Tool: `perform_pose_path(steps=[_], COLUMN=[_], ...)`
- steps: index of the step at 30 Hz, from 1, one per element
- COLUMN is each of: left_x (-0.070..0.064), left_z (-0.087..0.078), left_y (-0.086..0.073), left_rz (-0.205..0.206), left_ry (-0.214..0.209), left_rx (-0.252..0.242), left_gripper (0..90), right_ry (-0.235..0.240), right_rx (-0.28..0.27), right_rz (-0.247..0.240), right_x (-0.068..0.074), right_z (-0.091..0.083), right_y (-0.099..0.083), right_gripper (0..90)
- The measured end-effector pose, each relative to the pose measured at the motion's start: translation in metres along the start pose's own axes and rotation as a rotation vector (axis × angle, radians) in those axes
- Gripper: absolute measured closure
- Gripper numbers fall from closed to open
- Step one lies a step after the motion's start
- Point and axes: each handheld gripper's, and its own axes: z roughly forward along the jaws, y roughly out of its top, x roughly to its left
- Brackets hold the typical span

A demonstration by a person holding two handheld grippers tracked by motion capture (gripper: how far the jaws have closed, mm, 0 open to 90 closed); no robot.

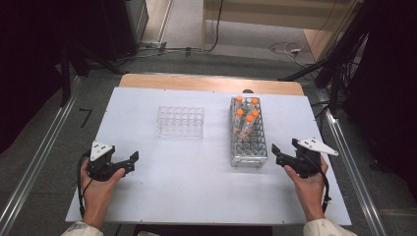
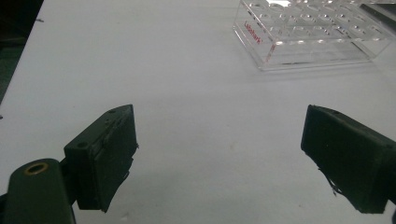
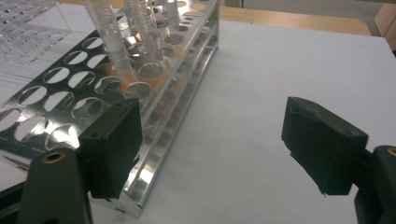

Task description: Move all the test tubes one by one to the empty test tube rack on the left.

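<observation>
A white worktop point(image 1: 196, 182) carries everything here, laid over a wooden table whose far edge shows as a tan strip beyond it.

The largest thing on it is the metal tube rack point(image 1: 249, 133), a long shiny block of punched round holes in tiers, standing lengthwise toward the right side of the worktop, running from near the far edge to about mid-depth. In the right gripper view the rack point(image 3: 79, 98) shows polished plates with rows of empty holes at its near end. Orange-capped tubes point(image 1: 249, 110) stand upright in its far half, clear-walled with bright orange tops; their clear bodies point(image 3: 108, 32) pass down through the holes, with an orange tint showing below.

Left of the rack, well apart from it and toward the middle of the far half, lies a clear plastic well tray point(image 1: 180, 121), low and flat, with a grid of round wells; in the left gripper view the tray point(image 2: 308, 35) bears small red lettering on its side wall.

The right gripper point(image 1: 277, 153) is held near the worktop's right edge, just beside the rack's near end, its jaws wide apart and holding nothing. The left gripper point(image 1: 129, 162) hovers near the near left corner, jaws likewise spread over bare white surface, pointing toward the tray.
</observation>
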Motion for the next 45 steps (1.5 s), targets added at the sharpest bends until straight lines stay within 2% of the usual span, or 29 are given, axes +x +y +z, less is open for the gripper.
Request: perform_pose_path(steps=[8,20,26,31,35,36,45], left_x=[0.001,0.003,0.002,0.002,0.003,0.003,0.001], left_z=[0.000,0.000,0.001,0.001,0.001,0.001,0.002], left_y=[0.000,0.000,0.000,0.000,0.000,0.000,0.000], left_rz=[-0.011,-0.015,-0.014,-0.014,-0.015,-0.016,-0.008], left_ry=[-0.005,-0.002,-0.004,-0.007,-0.008,-0.010,-0.016], left_rx=[-0.011,-0.004,-0.004,-0.006,-0.006,-0.007,-0.004], left_gripper=[11.4,11.4,11.4,11.4,11.4,11.4,11.4], right_ry=[0.046,0.100,0.124,0.131,0.146,0.155,0.179], right_rx=[-0.004,0.005,0.013,0.021,0.026,0.025,0.042], right_rz=[-0.039,-0.085,-0.090,-0.122,-0.128,-0.133,-0.141], right_x=[0.019,0.040,0.045,0.050,0.050,0.050,0.053], right_z=[0.016,0.044,0.053,0.060,0.064,0.064,0.070], right_y=[0.014,0.031,0.035,0.036,0.038,0.039,0.044], right_gripper=[20.1,26.7,30.9,35.7,41.3,45.7,54.3])
